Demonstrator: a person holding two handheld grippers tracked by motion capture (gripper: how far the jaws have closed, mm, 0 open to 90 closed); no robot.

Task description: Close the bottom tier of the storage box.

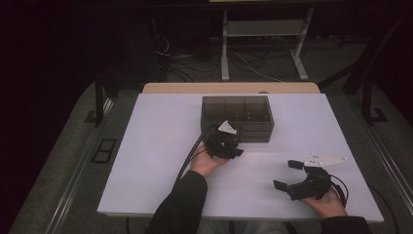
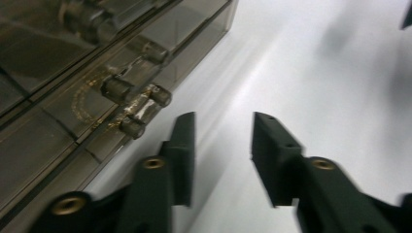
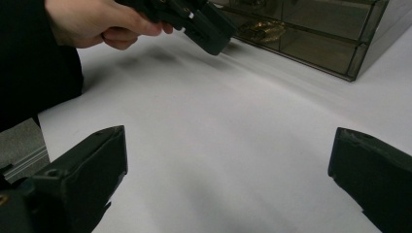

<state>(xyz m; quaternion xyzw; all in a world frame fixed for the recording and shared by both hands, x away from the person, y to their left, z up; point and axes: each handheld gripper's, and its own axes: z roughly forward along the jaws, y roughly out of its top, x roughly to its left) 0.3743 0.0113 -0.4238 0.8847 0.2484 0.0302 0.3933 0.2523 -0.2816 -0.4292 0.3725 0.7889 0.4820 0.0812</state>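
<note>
A smoky see-through drawer box [image 1: 237,118] stands at the middle back of the white table [image 1: 156,161]. My left gripper [image 1: 237,150] hovers at the box's front face, open, with nothing between its jaws. In the left gripper view the gripper [image 2: 223,141] points just right of a clear drawer handle [image 2: 141,104] on the box [image 2: 48,136]. My right gripper [image 1: 286,174] rests near the front right of the table, wide open and empty. The right gripper view has this gripper [image 3: 228,145] facing bare table, with the left gripper [image 3: 209,34] and the box [image 3: 311,39] beyond.
Something gold-coloured [image 3: 262,30] lies inside a lower drawer. A cable [image 1: 187,158] trails from the left gripper along the forearm. Metal frame legs [image 1: 225,53] and loose cables [image 1: 195,63] sit on the floor behind the table.
</note>
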